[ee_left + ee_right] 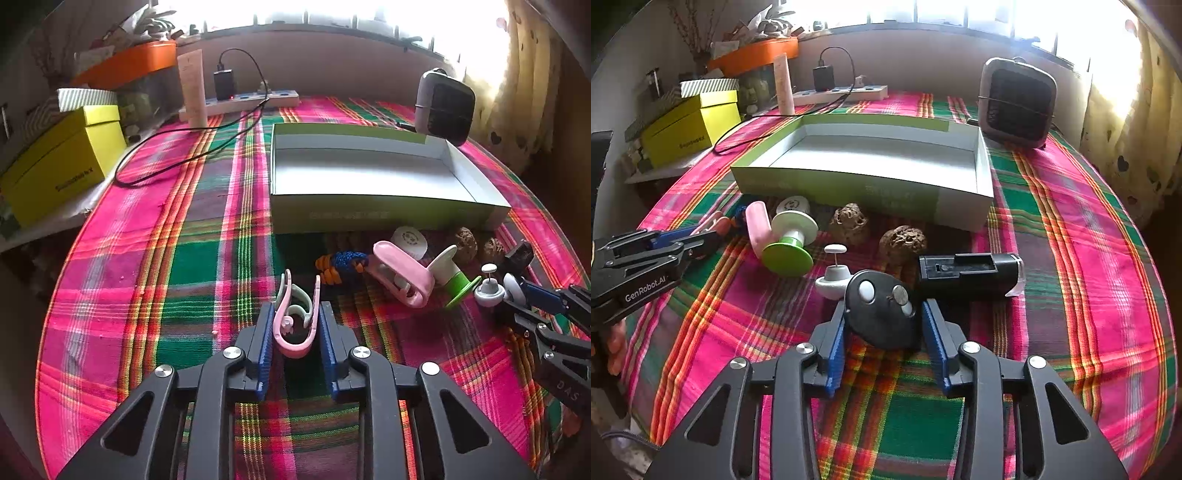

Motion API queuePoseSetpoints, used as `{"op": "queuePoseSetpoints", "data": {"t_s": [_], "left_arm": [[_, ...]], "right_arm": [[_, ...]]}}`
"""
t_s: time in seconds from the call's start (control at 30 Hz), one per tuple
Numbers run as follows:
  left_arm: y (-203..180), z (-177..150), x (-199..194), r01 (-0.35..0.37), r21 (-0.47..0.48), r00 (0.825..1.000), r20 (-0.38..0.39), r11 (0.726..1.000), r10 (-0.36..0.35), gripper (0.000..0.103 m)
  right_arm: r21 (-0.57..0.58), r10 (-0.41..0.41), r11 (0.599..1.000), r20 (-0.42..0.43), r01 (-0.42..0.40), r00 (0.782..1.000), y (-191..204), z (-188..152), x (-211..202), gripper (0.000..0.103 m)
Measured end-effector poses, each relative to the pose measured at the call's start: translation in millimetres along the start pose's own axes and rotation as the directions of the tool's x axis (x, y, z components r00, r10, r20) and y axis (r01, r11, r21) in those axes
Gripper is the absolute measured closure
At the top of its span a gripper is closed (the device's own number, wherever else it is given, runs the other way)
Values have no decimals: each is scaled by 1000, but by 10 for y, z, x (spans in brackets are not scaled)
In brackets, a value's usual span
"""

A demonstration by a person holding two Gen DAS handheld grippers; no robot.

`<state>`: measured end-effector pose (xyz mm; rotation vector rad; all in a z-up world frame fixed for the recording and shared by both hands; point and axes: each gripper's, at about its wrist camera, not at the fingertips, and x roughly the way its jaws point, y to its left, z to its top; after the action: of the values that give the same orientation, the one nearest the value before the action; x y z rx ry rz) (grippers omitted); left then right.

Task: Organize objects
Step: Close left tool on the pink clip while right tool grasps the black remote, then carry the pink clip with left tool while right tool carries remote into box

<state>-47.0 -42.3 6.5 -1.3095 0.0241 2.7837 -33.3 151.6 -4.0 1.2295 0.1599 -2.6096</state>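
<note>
left hand-held gripper (pixel 297 325) clenched on pink clip (pixel 295 328), right hand-held gripper (pixel 884 325) grasping black disc (pixel 882 310), apparently both resting on worktop (pixel 207 258); lift straight, clear tray (pixel 369 214) wall, release inside.

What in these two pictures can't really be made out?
- Window, both views: glare washes out everything outside.
- Green tray, right view: lettering on its front wall too faint.
- Blue-orange cord, right view: mostly hidden behind the pink clip.
- Yellow box: label too small.
</note>
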Motion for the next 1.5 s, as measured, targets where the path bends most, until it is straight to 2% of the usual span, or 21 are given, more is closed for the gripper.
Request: {"op": "queuePoseSetpoints", "data": {"t_s": [0.83,1.13,1.5], "left_arm": [[-55,27,-106,42,-6,999,23,999,-42,82],[-101,159,-218,63,-2,997,52,998,-63,82],[-180,453,-195,85,14,993,77,996,-86,82]], "right_arm": [[9,18,1000,28,-18,999,6,11,-102,69],[-2,30,1000,55,-30,998,0,141,-186,69],[-26,34,999,82,-32,996,-52,451,-164,69]]}}
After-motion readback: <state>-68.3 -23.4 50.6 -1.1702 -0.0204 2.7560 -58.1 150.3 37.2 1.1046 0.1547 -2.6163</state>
